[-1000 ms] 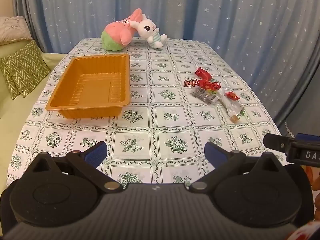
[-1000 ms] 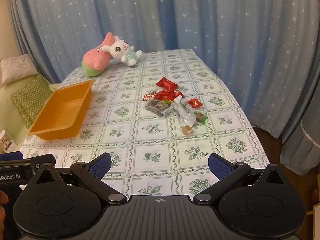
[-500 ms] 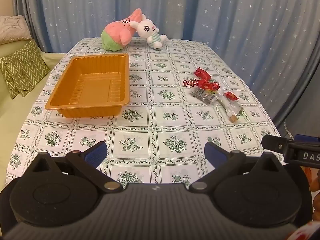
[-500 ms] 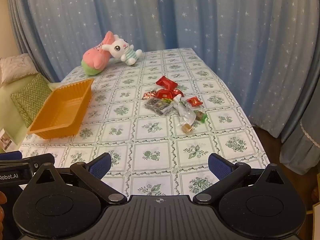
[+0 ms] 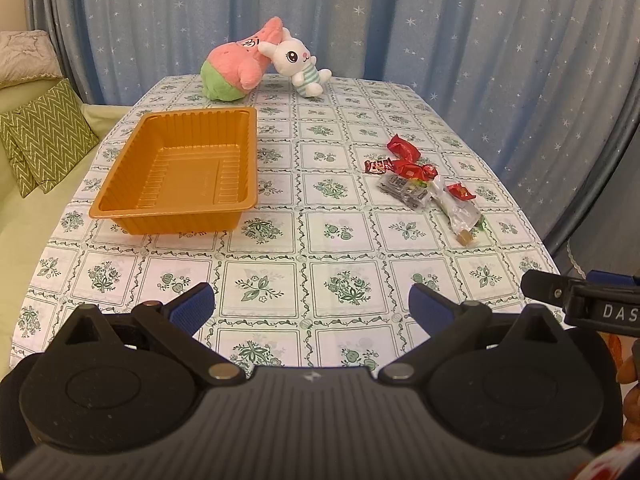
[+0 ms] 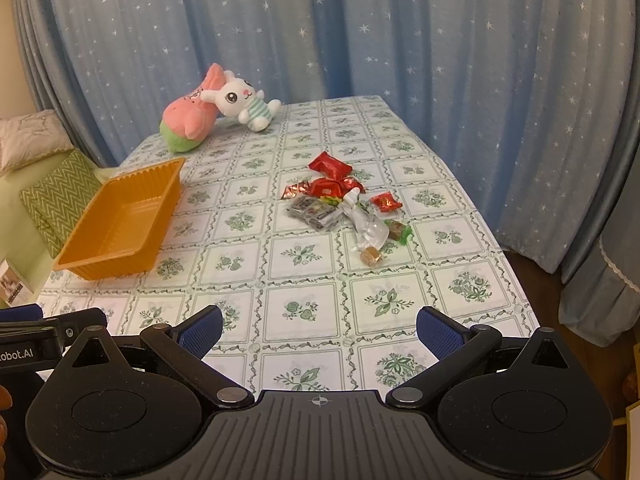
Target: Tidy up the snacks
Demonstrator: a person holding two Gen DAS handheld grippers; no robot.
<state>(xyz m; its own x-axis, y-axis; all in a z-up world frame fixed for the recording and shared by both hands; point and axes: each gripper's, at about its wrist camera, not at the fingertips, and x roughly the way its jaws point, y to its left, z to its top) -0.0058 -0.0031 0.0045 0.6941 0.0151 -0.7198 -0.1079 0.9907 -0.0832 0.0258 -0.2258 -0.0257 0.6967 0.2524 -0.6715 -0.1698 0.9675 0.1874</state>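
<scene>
Left wrist view: left gripper (image 5: 310,308) is held above the near edge of the surface (image 5: 280,284), jaws spread wide, nothing between them. The orange tray (image 5: 180,168) is seen empty, left of centre, long axis running approx. away from the camera, open side up. The snack pile (image 5: 424,184) lies well apart to the right, none yet in the tray. Step judged: pre-reach, no pick begun.

Right wrist view: right gripper (image 6: 318,330) is likewise kept back at the near edge, jaws wide apart, empty. The pile is strung front-to-back: red wrappers (image 6: 330,178) farthest, dark flat packet (image 6: 314,210) w/ long axis diagonal, clear twisted wrapper (image 6: 366,222) pointing toward the camera, small caramel (image 6: 370,256) nearest. Next move prob. calls for a forward reach by the right gripper, one item closed on, then carried left to the tray.
</scene>
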